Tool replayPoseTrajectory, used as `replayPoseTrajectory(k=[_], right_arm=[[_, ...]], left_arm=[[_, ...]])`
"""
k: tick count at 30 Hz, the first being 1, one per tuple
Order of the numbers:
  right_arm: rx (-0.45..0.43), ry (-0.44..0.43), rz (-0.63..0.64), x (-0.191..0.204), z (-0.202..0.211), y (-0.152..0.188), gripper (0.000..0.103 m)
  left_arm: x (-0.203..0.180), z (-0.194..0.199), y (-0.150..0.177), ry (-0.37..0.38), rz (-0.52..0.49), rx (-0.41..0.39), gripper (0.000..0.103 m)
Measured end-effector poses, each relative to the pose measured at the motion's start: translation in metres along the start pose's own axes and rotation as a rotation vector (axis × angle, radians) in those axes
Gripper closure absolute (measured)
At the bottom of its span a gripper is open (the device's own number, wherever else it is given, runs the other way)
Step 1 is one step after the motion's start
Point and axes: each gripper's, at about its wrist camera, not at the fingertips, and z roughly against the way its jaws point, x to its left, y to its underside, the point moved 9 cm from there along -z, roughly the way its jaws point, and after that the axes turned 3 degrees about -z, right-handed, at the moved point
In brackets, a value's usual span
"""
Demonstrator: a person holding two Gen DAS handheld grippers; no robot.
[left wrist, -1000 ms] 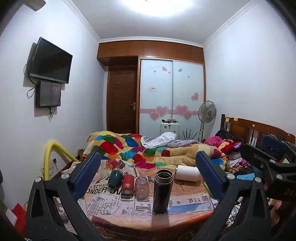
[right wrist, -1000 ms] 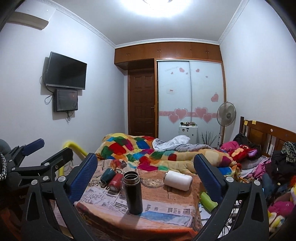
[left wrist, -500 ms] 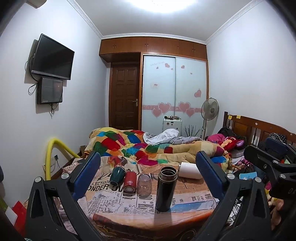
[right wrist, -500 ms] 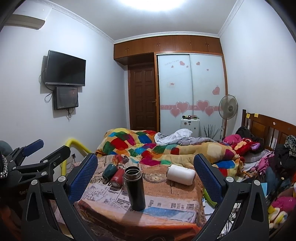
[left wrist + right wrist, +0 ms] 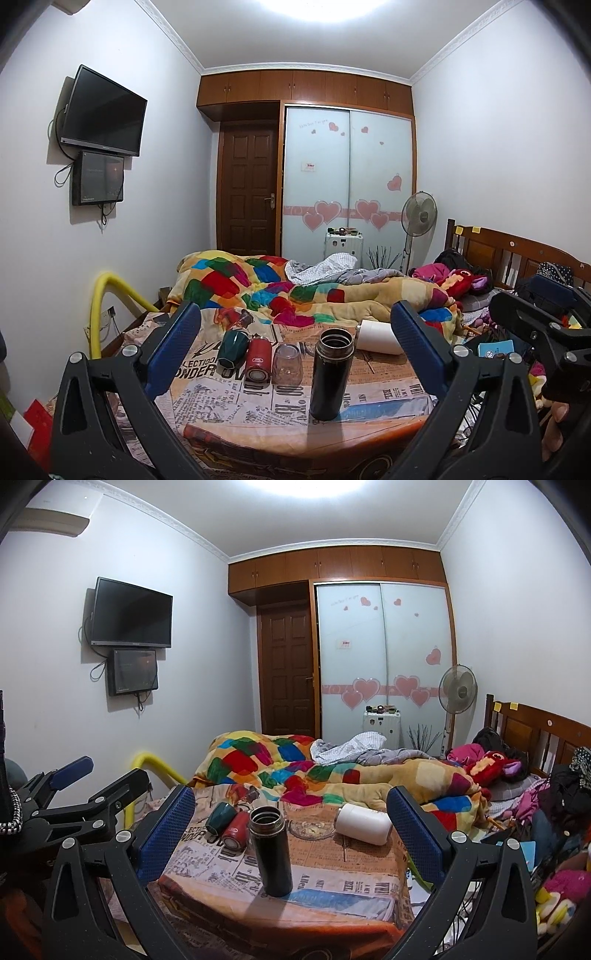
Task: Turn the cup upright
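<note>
A black flask stands upright, lid off, near the front of a newspaper-covered table; it also shows in the right wrist view. Behind it a green cup, a red cup and a white cup lie on their sides, and a clear glass stands upside down. The green cup, red cup and white cup show in the right view too. My left gripper and right gripper are open, empty, held back from the table.
A glass ashtray sits behind the flask. A bed with a patchwork quilt lies beyond the table. A yellow padded pipe stands left. Clothes and toys pile up right.
Both grippers have pulled back and risen slightly, so the table sits a little lower and farther in each view. Nothing on the table has moved.
</note>
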Motion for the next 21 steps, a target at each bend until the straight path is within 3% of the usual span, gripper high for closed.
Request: replayPoseTrajectory(k=[21], right_arm=[[0.000,-0.001,-0.002,0.0000,-0.0015,0.0006,0.000]], left_arm=[[-0.0026,-0.0042,0.0016,0.012,0.004,0.000,0.000]])
